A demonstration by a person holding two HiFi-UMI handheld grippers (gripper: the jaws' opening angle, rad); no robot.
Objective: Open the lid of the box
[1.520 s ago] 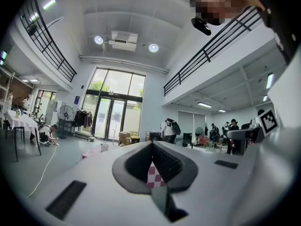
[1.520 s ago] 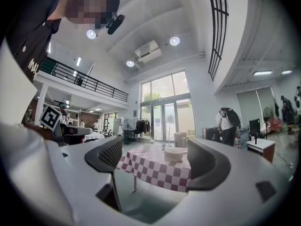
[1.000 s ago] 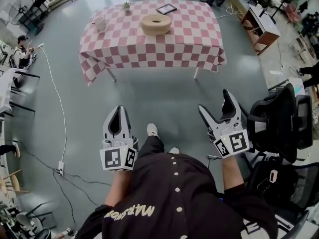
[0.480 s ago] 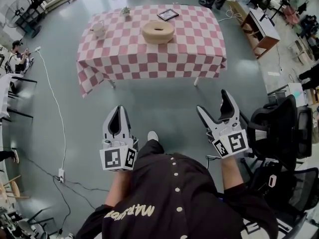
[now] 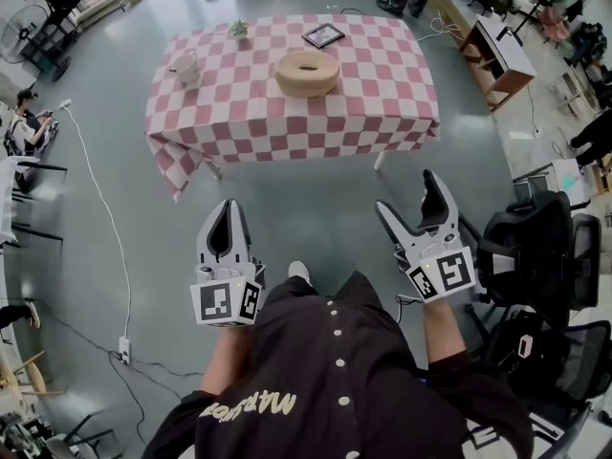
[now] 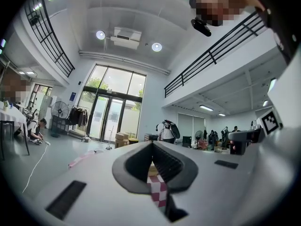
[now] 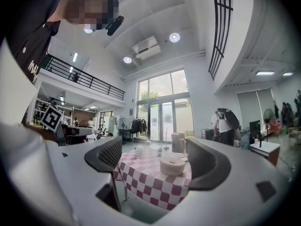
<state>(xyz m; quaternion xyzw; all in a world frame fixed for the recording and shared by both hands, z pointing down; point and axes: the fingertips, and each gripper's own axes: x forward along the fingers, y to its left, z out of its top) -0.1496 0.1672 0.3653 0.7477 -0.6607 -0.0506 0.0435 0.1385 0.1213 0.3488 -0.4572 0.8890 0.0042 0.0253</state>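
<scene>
A table [image 5: 382, 113] draped in pink-and-white checks stands on the grey floor [image 5: 316, 194] in the upper middle of the head view. A round tan box [image 5: 307, 73] sits near its centre. A white cup [image 5: 185, 68] is at its left, and a small plant [image 5: 238, 30] and a dark tablet [image 5: 322, 35] are along its far edge.

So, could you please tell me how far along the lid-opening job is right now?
Nothing looks done yet: the round box sits on the checkered table, seemingly with its lid on. Nothing is in hand: the left gripper is shut and empty, the right gripper is open, and both are well short of the table. Left to do: approach, grip the lid, lift it.
</scene>
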